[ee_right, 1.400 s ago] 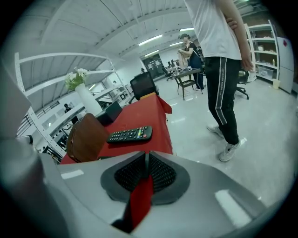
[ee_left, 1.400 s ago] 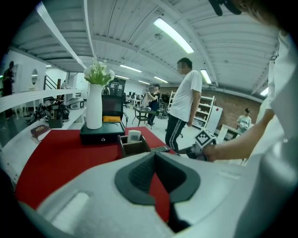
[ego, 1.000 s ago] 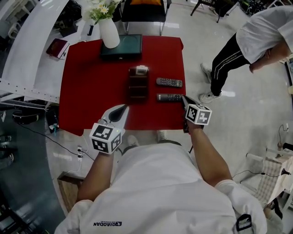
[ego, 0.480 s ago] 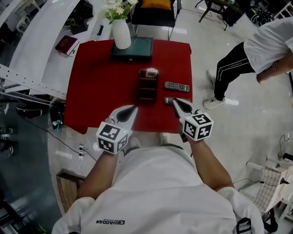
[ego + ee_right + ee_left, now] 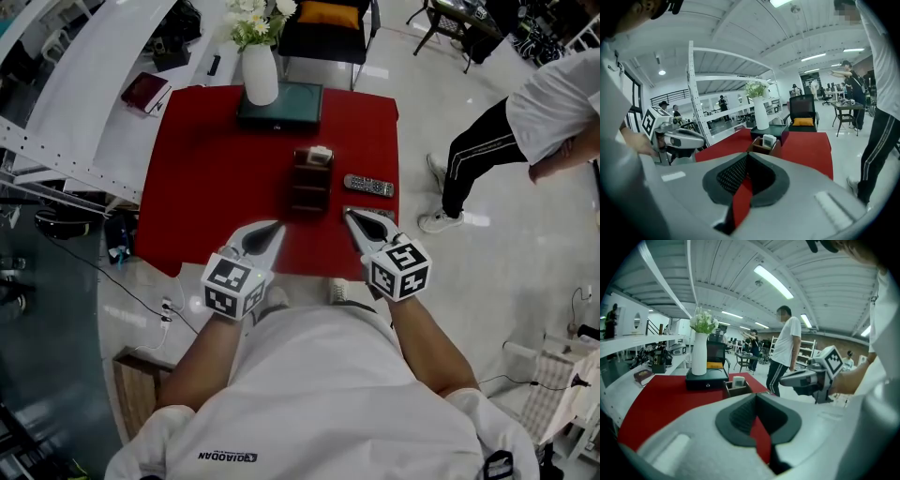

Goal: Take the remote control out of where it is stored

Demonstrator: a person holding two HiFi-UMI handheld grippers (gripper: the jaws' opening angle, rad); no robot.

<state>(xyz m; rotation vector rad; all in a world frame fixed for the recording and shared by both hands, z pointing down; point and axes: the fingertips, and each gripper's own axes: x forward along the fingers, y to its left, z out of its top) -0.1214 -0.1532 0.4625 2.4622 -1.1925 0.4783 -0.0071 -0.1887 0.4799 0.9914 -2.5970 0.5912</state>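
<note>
A brown wooden organizer stands mid-table on the red cloth, with a white remote upright in its far slot. A dark remote lies flat to its right. A second flat remote is mostly hidden under my right gripper. That gripper is shut and empty, hovering at the near right of the organizer. My left gripper is shut and empty too, at the organizer's near left. The organizer and the white remote appear ahead in the left gripper view. The right gripper view shows the same organizer and remote.
A black box with a white flower vase sits at the table's far edge. A person stands on the floor to the right. A chair is behind the table, and a white bench runs along its left.
My right gripper has drawn left and back, from the near remote's right end to its left end. The left gripper has barely moved. The head camera has shifted.
</note>
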